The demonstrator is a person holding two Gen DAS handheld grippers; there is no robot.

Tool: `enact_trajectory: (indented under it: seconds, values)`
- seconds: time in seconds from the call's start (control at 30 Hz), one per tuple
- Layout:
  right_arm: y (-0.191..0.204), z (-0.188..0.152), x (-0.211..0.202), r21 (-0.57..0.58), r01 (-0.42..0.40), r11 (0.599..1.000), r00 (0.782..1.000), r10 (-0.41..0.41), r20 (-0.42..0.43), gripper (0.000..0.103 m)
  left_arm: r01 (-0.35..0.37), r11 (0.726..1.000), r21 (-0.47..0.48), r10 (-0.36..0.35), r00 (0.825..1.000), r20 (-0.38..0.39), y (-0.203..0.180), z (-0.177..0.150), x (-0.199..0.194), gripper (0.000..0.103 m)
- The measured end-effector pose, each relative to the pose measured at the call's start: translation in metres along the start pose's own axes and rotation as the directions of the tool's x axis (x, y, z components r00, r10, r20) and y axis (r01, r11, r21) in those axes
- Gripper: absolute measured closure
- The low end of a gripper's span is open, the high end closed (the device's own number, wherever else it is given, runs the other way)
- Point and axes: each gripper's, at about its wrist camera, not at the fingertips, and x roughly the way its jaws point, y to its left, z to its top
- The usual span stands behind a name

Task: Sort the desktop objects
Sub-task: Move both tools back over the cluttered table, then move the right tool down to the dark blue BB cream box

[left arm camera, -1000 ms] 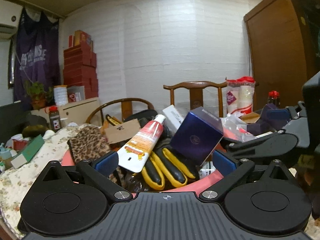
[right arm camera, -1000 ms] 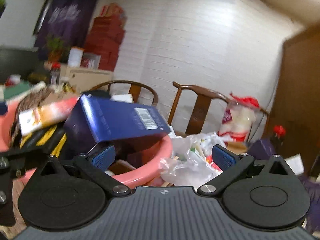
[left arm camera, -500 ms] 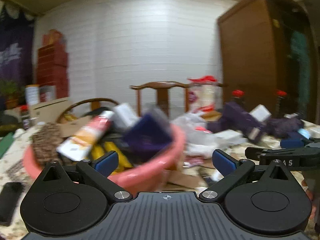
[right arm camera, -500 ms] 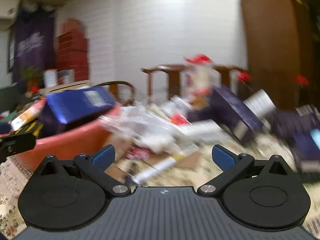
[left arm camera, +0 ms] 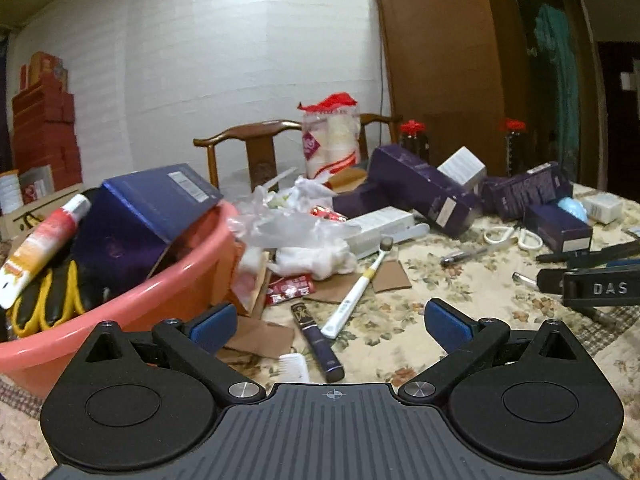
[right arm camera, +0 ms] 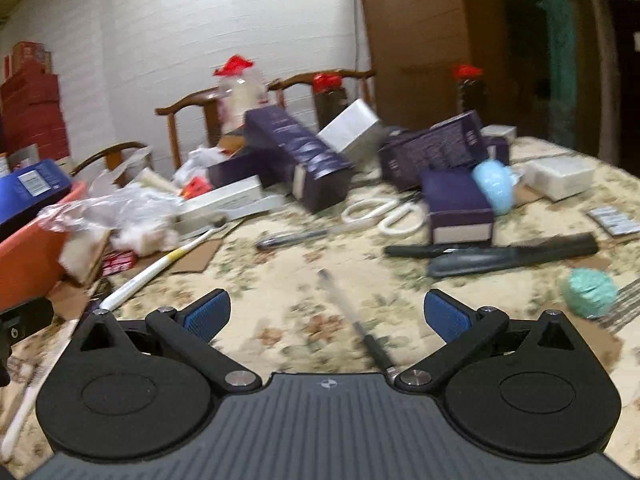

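Floral-clothed table stays cluttered: both wide-open, empty claws, left claw and right claw, should straddle one item, such as the pen, squarely before closing.

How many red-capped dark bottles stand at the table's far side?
2. One bottle stands behind the white box near the chair; the other bottle stands further right, before the wooden cabinet. Clutter may hide more.

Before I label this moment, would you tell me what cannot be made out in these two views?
- Basin contents, left wrist view: blue box and gloves cover whatever lies beneath.
- Pen, right wrist view: motion blur; its near end is hidden behind the right gripper.
- Purple box print: blurred, unreadable.
- Left gripper: open, holding nothing.
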Motion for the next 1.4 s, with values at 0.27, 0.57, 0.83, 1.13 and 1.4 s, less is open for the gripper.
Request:
enact_trajectory:
  seconds: [0.27, 0.57, 0.83, 1.13, 1.4]
  values:
    - [0.012, 0.003, 0.001, -0.137, -0.007, 0.991, 1.0, 0.009, 0.016, 0.0, -0.028, 0.999, 0.024, 0.029, 0.999, -0.032, -0.008, 0.007, 0.022, 0.0]
    - [0.016, 0.005, 0.0, -0.176, 0.005, 0.984, 1.0, -0.001, 0.027, 0.0, -0.039, 0.999, 0.025, 0.04, 0.998, -0.044, -0.007, 0.009, 0.032, 0.0]
    - [0.017, 0.006, 0.003, -0.19, 0.041, 0.981, 0.999, -0.036, 0.026, 0.0, -0.027, 0.999, 0.033, 0.028, 0.999, -0.037, -0.01, 0.013, 0.038, 0.0]
    - [-0.029, 0.009, -0.002, -0.061, 0.007, 0.998, 1.0, -0.007, 0.005, 0.0, 0.015, 0.998, 0.059, -0.014, 1.0, -0.012, -0.015, 0.038, 0.047, 0.0]
    - [-0.085, 0.033, 0.006, 0.075, 0.201, 0.977, 0.98, -0.201, -0.005, 0.0, 0.071, 0.994, 0.082, -0.069, 0.997, -0.025, -0.037, 0.068, 0.08, 0.0]
